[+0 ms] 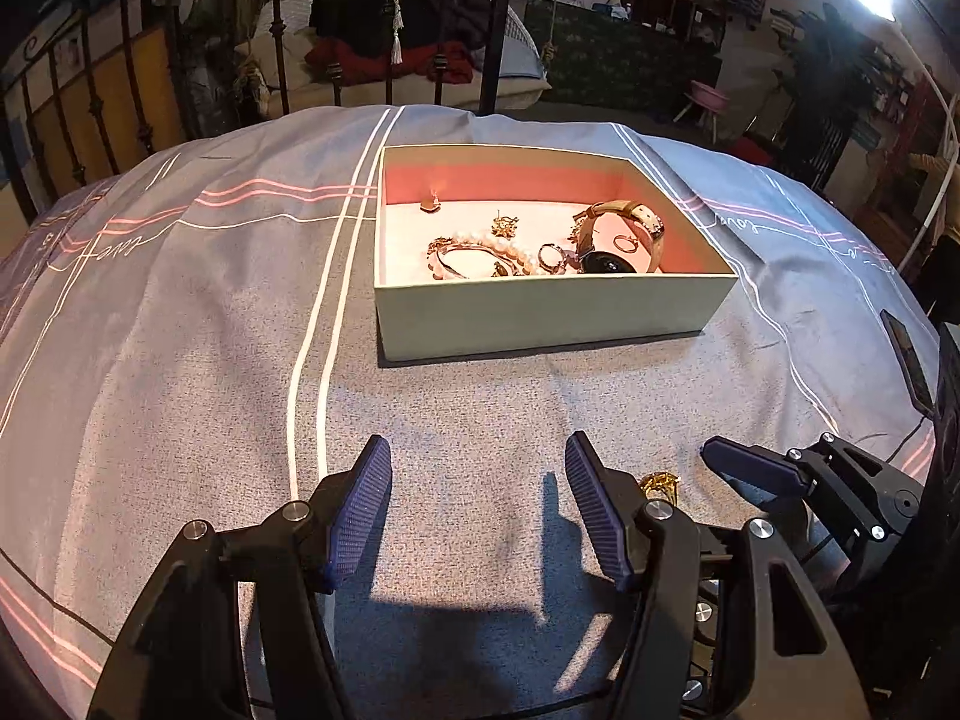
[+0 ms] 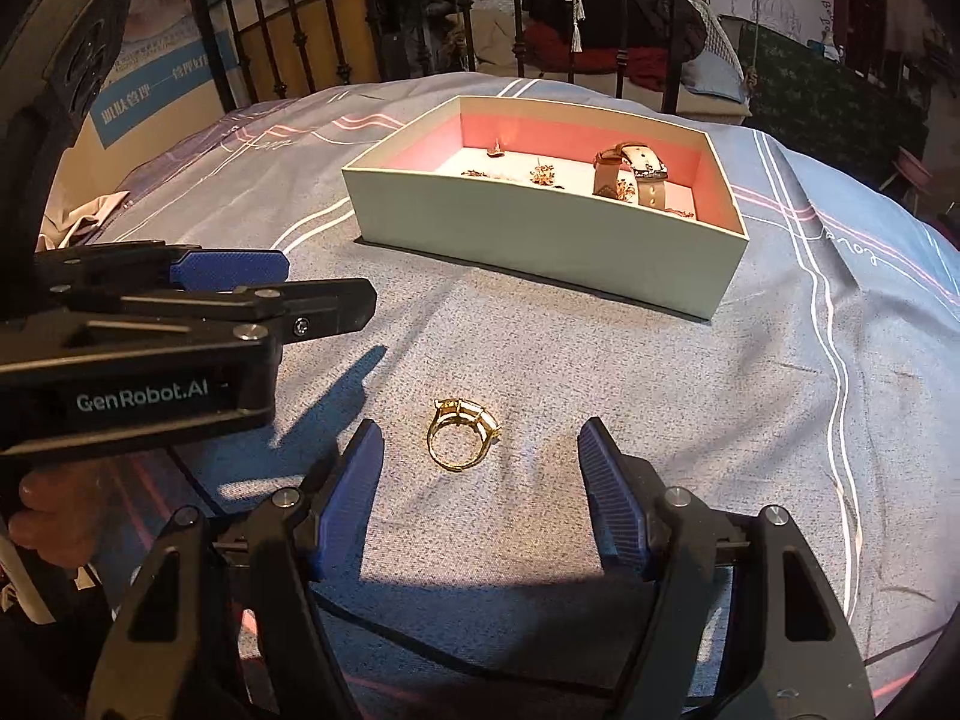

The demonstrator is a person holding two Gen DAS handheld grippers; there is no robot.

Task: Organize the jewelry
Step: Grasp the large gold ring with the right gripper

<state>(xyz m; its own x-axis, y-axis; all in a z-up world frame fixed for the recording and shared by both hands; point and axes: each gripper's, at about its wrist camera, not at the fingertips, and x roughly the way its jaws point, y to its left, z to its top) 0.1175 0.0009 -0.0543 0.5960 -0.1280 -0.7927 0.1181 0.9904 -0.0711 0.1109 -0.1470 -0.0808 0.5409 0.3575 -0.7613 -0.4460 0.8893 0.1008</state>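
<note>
A gold ring (image 2: 461, 435) lies on the grey bedspread, just ahead of my open right gripper (image 2: 480, 468), between its fingers and touching neither. It shows partly in the left wrist view (image 1: 660, 485), behind my left gripper's right finger. My left gripper (image 1: 478, 480) is open and empty over bare bedspread. An open pale box with pink lining (image 1: 540, 315) (image 2: 540, 240) holds a watch (image 1: 618, 237) (image 2: 630, 174), a pearl bracelet (image 1: 510, 249), rings and small gold pieces.
The bedspread (image 1: 180, 360) covers a bed with a black metal frame (image 1: 498, 24) at the far end. The left gripper's body (image 2: 150, 324) sits at the left of the right wrist view. The right gripper's fingers (image 1: 750, 468) show at lower right of the left wrist view.
</note>
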